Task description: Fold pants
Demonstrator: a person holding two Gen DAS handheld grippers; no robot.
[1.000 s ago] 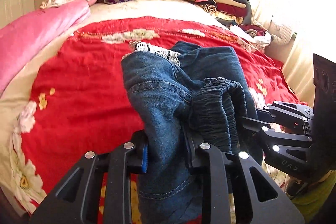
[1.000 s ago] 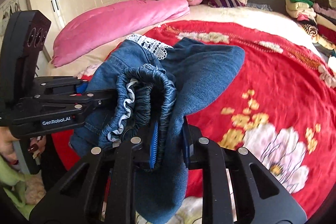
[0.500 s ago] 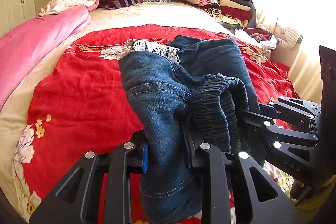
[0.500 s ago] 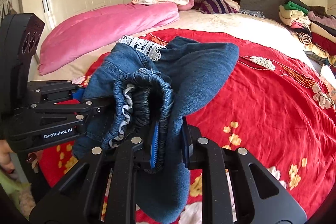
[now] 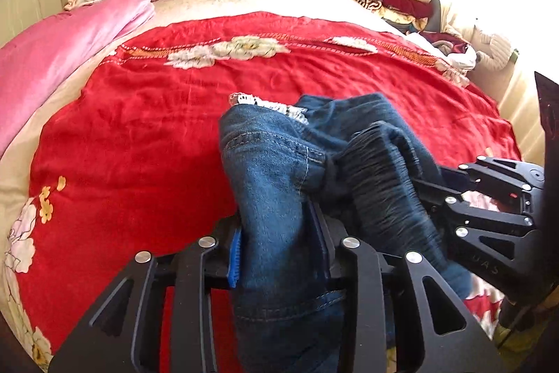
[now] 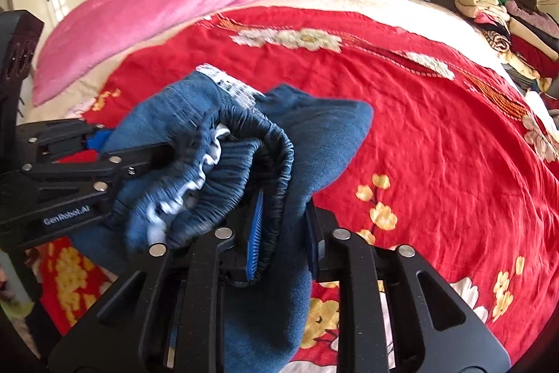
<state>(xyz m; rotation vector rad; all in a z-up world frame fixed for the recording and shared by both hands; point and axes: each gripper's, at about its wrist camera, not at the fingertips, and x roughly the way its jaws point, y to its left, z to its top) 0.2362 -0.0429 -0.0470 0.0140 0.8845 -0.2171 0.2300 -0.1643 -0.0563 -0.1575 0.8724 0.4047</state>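
The left gripper (image 5: pixel 279 247) and right gripper (image 6: pixel 283 233) each clamp the bunched jeans (image 5: pixel 279 170) at their waistband. The jeans hang above the red bedspread (image 5: pixel 139 135), long axis running from 6 toward 12 o'clock, lace-trimmed end (image 5: pixel 269 105) farthest away.

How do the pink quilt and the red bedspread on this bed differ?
The pink quilt is plain; the red bedspread carries flower patterns. The quilt is bundled along one side of the bed; the bedspread lies spread across the middle. Both are bedding on the same bed.
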